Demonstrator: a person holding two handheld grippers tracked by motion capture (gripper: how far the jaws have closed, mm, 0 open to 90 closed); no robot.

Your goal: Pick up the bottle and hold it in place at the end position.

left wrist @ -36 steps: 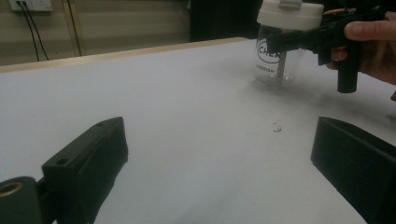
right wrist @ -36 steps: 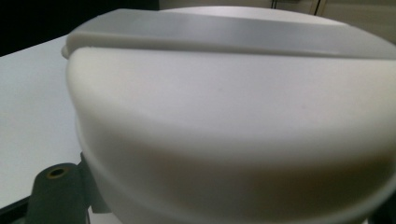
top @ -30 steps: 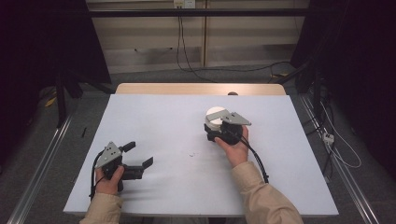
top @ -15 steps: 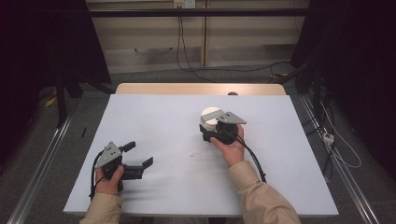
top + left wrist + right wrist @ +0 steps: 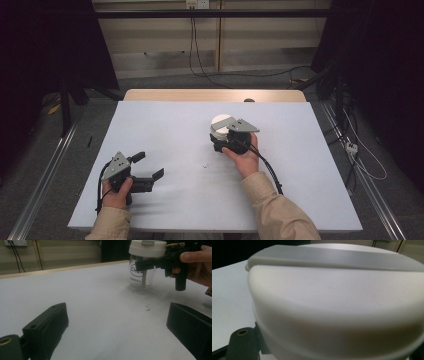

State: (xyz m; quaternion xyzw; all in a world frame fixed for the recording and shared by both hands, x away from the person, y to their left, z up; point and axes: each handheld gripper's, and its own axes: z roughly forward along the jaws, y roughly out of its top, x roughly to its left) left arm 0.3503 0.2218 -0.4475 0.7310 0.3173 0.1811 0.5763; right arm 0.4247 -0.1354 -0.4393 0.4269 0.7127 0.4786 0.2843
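Right gripper (image 5: 220, 136) at the jar (image 5: 141, 270) — grasp step in hand.
Jar stands upright mid-table (image 5: 165, 120), white lid (image 5: 332, 302) on; jaws bracket its neck, closure uncertain — firm clamping probably comes next. Left gripper (image 5: 150, 166) rests apart, jaws wide.

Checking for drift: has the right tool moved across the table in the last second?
Yes. The right tool has shifted slightly left, toward the person's left side of the white table, at the white-lidded glass jar.
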